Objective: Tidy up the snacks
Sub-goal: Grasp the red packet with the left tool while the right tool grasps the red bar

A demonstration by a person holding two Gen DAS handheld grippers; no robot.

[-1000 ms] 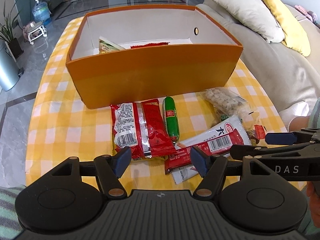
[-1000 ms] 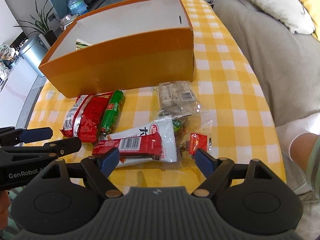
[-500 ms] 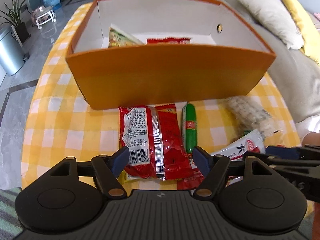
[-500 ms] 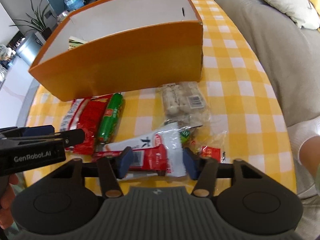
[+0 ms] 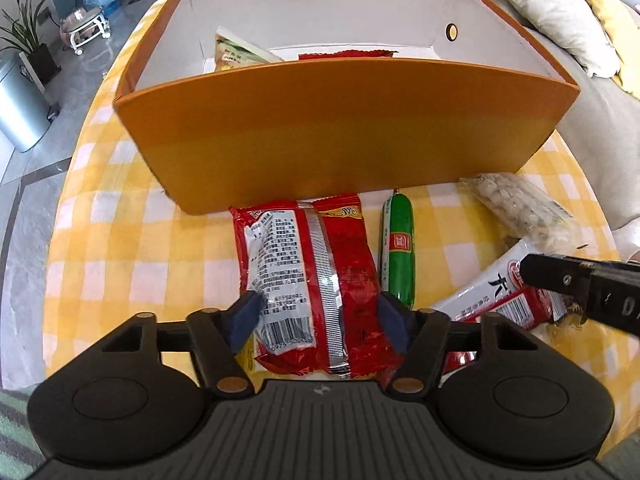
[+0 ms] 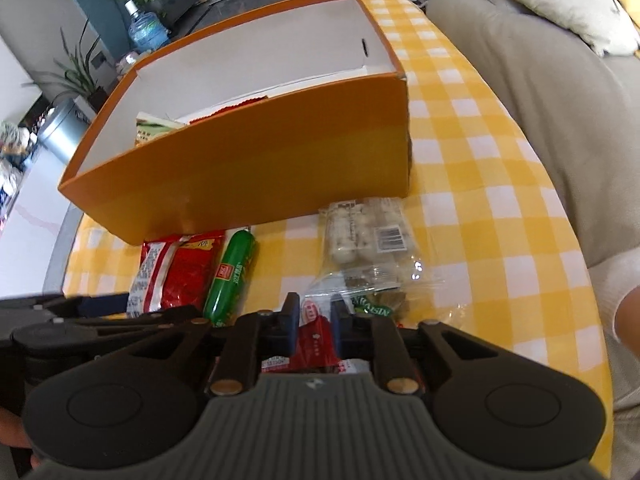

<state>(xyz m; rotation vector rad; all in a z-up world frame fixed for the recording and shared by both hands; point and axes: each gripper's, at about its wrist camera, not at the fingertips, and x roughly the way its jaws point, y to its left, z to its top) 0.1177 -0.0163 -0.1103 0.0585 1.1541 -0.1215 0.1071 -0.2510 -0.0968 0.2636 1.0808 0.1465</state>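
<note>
An orange box (image 5: 344,132) stands on the yellow checked cloth, with a green packet (image 5: 236,50) and a red packet (image 5: 344,55) inside. In front of it lies a red snack bag (image 5: 312,276). My left gripper (image 5: 320,314) straddles the bag; its jaws are closing and the pads meet both side edges. A green sausage (image 5: 397,248) lies right of the bag. My right gripper (image 6: 315,314) is shut on a red strip packet (image 6: 316,332), which lies on a long white packet (image 5: 488,284). One of the right gripper's fingers (image 5: 560,280) shows in the left wrist view.
A clear bag of pale sweets (image 6: 364,236) lies by the box's right corner, with small wrapped sweets (image 6: 372,304) below it. A grey sofa (image 6: 540,100) with cushions runs along the table's right side. A metal bin (image 5: 20,108) stands on the floor, left.
My left gripper came nearer to the red snack bag and its jaws narrowed onto it. The right gripper's jaws went from wide apart to shut on the red strip packet.
</note>
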